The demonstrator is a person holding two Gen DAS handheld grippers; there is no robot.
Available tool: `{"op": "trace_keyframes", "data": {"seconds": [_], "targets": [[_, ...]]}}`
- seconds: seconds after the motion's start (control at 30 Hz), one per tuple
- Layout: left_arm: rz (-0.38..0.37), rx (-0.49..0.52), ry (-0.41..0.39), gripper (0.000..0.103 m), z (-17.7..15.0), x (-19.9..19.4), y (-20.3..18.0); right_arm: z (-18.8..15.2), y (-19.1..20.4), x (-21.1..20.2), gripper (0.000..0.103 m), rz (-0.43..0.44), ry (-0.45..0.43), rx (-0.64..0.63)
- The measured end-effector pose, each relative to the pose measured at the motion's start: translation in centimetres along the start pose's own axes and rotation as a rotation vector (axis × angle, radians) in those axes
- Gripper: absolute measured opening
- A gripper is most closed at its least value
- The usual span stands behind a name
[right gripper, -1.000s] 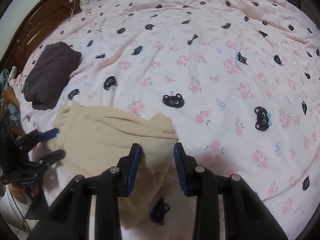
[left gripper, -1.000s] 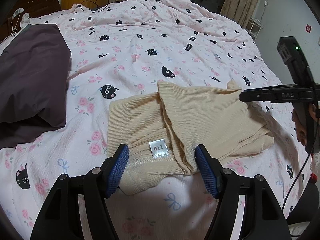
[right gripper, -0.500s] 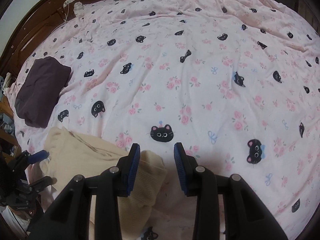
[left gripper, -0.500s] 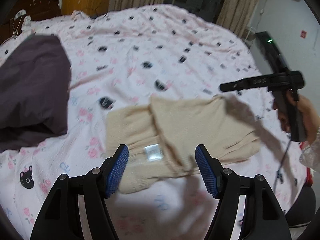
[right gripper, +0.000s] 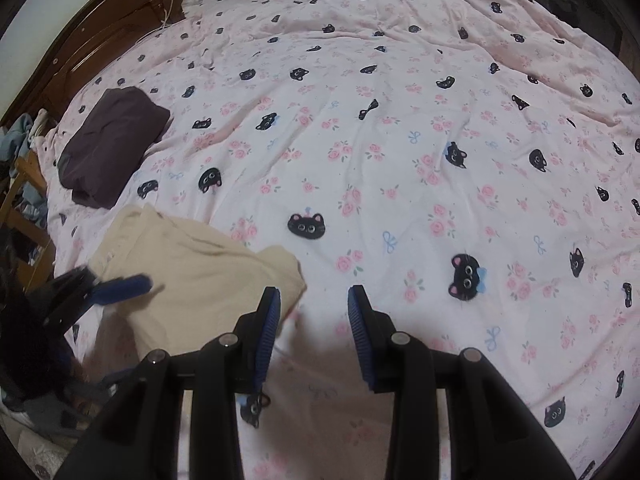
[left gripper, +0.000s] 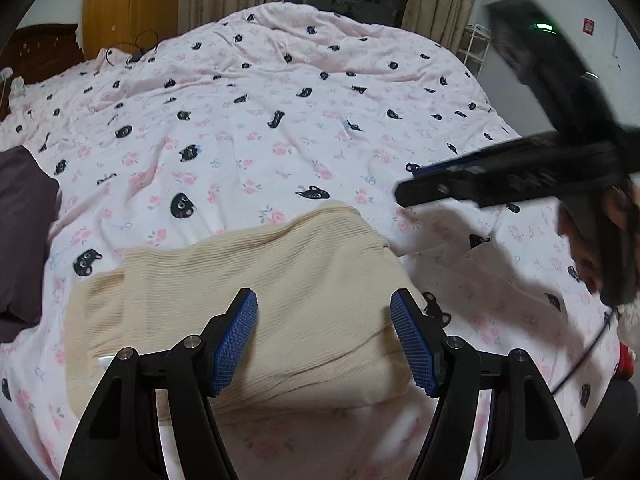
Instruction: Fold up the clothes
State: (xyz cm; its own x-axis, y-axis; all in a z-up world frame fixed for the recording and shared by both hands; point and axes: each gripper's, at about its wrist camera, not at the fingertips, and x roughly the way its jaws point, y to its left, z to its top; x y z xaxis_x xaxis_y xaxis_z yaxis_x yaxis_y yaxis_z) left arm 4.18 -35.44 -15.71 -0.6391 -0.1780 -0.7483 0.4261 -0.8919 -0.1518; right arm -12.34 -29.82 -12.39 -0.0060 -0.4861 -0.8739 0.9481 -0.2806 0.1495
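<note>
While the cream ribbed garment (left gripper: 280,292) lies folded on the bed (left gripper: 280,120), both tools hang above it with nothing between their pads. In the left wrist view the garment is a broad, flattish bundle whose long axis runs across the picture, from a lower, thinner end at the left to a thicker, rounded end at the right; its ribbing runs roughly along that same line. A small white label (left gripper: 105,359) peeks out at its left near edge. The left tool (left gripper: 323,340) is spread wide over the near half of the bundle, its blue pads clear of the cloth on either side. The right tool (left gripper: 424,188) shows there as a blurred dark bar past the garment's far right corner, held by a hand (left gripper: 612,216) at the picture's right edge.

From the right wrist view the garment (right gripper: 192,264) sits at the lower left, stretching away from the camera toward a folded dark purple garment (right gripper: 112,144) that lies well apart near the bed's edge by the wooden headboard (right gripper: 80,52). The right tool (right gripper: 314,320) is partly spread and empty, above the pink cat-print cover just beside the garment's near corner. The left tool (right gripper: 120,284) appears blurred over the garment's left side.
</note>
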Motion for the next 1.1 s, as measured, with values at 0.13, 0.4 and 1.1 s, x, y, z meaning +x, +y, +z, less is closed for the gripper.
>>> {"op": "trace_keyframes", "data": {"seconds": [0.13,0.4,1.1], "targets": [[0.009,-0.032,0.029,0.064,-0.3,-0.1,1.4,-2.3,1.8,-1.2,0.036,0.013,-0.009,-0.085],[-0.047,-0.153,0.034,0.064,0.1,-0.6,3.3,-6.9,5.3,-0.1,0.029,-0.024,-0.007,-0.171],[-0.071,0.078,0.048,0.050,-0.3,0.8,-3.2,-6.6,3.6,-1.6,0.022,-0.038,-0.009,-0.157]]}}
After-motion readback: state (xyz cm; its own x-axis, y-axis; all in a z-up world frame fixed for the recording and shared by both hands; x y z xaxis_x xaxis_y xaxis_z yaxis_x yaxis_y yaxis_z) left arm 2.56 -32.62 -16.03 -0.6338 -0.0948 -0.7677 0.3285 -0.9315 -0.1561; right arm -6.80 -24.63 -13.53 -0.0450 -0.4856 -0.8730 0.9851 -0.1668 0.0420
